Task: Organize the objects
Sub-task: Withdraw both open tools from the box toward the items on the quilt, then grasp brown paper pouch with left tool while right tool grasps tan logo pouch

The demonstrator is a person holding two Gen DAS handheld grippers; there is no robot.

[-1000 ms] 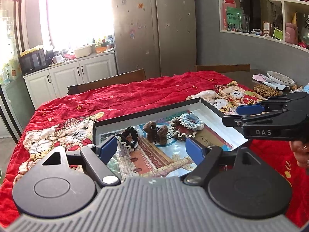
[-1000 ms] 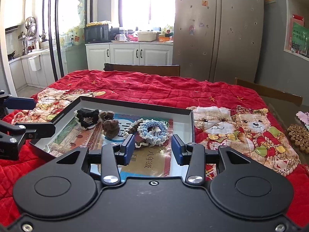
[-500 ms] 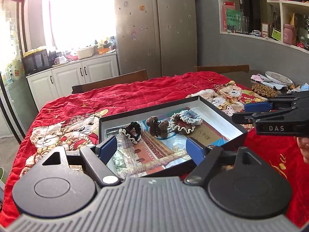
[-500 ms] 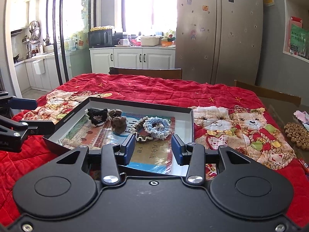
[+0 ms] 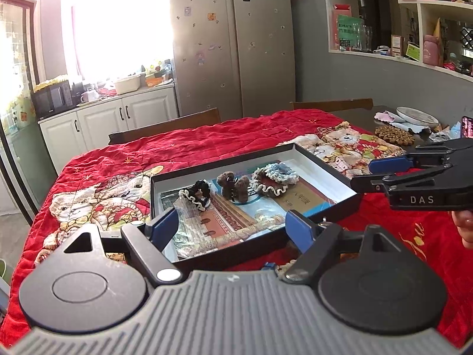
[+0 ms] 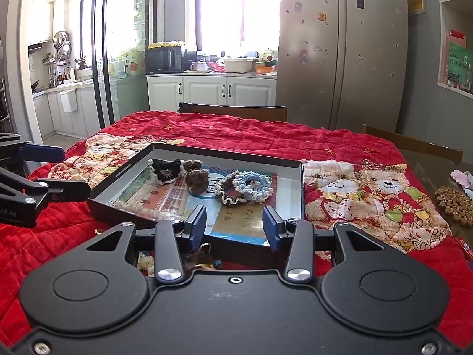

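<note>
Trouble starts at the left gripper (image 5: 233, 226), fingers spread and empty at the near edge of the black tray (image 5: 322, 164) on the bench. A nudge there could tip out the black scrunchie (image 5: 197, 195), brown clip (image 5: 233, 184) and blue scrunchie (image 5: 280, 173). The right gripper (image 6: 233, 226), fingers likewise apart and empty, could knock the same edge.
</note>
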